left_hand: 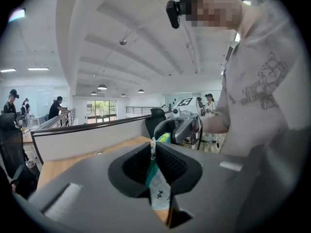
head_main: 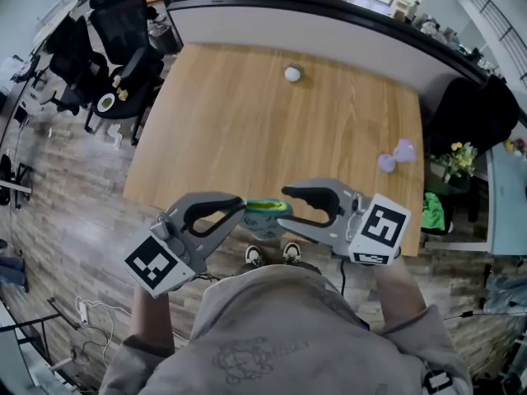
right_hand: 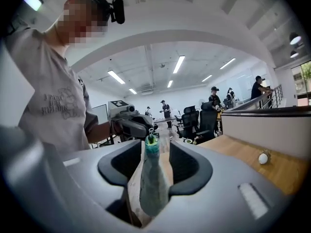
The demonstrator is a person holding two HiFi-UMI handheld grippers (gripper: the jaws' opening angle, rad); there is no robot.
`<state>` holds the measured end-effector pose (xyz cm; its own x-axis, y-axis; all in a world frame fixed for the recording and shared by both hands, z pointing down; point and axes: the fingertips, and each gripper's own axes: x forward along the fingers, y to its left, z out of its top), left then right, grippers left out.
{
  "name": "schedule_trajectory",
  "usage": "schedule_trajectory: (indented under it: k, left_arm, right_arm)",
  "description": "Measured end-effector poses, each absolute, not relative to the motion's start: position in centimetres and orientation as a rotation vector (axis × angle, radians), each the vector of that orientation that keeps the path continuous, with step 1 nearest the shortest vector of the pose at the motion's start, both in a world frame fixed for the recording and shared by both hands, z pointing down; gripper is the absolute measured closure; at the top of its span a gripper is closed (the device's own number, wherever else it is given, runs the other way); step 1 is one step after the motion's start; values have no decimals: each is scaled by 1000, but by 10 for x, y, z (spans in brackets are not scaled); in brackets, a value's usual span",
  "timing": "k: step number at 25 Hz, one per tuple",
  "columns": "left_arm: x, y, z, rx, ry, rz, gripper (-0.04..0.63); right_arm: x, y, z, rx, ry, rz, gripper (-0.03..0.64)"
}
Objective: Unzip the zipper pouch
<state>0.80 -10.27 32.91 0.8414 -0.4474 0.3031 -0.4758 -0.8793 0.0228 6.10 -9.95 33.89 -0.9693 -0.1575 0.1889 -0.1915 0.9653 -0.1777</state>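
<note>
The pouch (head_main: 265, 216) is clamped at its left end by the left gripper (head_main: 240, 211); its right end is flanked by the right gripper (head_main: 288, 206), jaws parted. Its small print (left_hand: 159, 194) cannot be read.

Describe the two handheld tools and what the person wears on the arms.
The left tool and right tool are grey plastic, each with two curved jaws lined with black ribbed pads. Each carries a white marker cube printed with black squares. A thin black cable hangs below the right one. The loose light grey top has sleeves that leave the forearms bare.
</note>
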Motion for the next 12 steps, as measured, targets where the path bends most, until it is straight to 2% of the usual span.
schedule_trajectory:
  k: [2,4,5,12]
  left_arm:
    - [13,-101,329,2917,-714,428,561]
    - [15,-101,329,2904,-710,426,561]
    - [16,-101,330,2896,-708,427,561]
    - [-22,-129,332,2837,-905,398,595]
  right_arm:
    - [57,-98,342,246,-2928,258,457]
    - [57,-98,343,240,-2921,263,539]
    - [57,-98,344,234,-2918,271,552]
    - [85,-115,353,332,-2860,299,565]
